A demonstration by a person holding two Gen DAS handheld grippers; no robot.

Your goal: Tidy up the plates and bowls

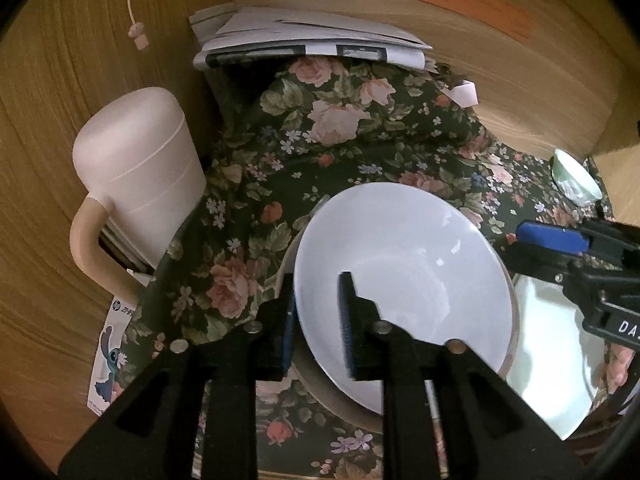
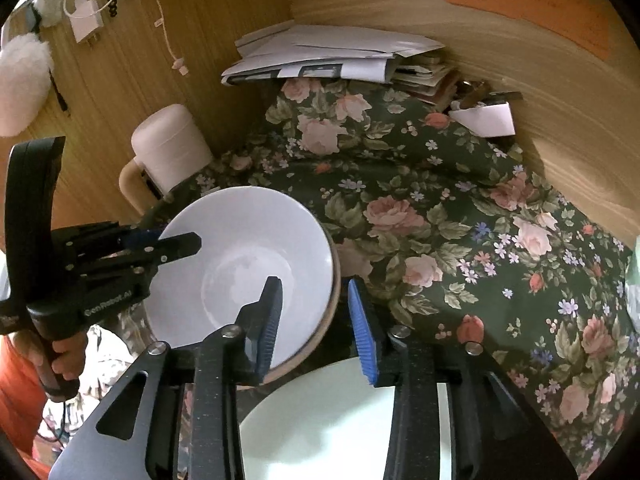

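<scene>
White glazed ceramic, by its look: the bowl (image 1: 404, 280) sits nested in a tan-rimmed dish (image 2: 330, 320) on the floral cloth (image 1: 320, 140), near the front of the wooden alcove. Judged stiff, brittle, slick on its glaze and moderately heavy; the rim is the only sensible hold, one finger inside and one outside.

The left gripper (image 1: 318, 320) stands exactly so: its jaws straddle the bowl's near rim, narrowly parted, and appear closed on it, though firm contact cannot be confirmed. The right gripper (image 2: 316, 320) hangs open, one finger over the bowl's interior, the other outside the tan dish's rim, gripping nothing.

Count of tableware: one white bowl, one tan-rimmed dish beneath it, one pale plate (image 2: 344, 420) just beside at the front, one small green-tinted bowl (image 1: 576, 180) well apart at the right edge.

Other items: one cream lidded jug (image 1: 136, 176) at left, one stack of papers (image 1: 308, 36) at the rear.
</scene>
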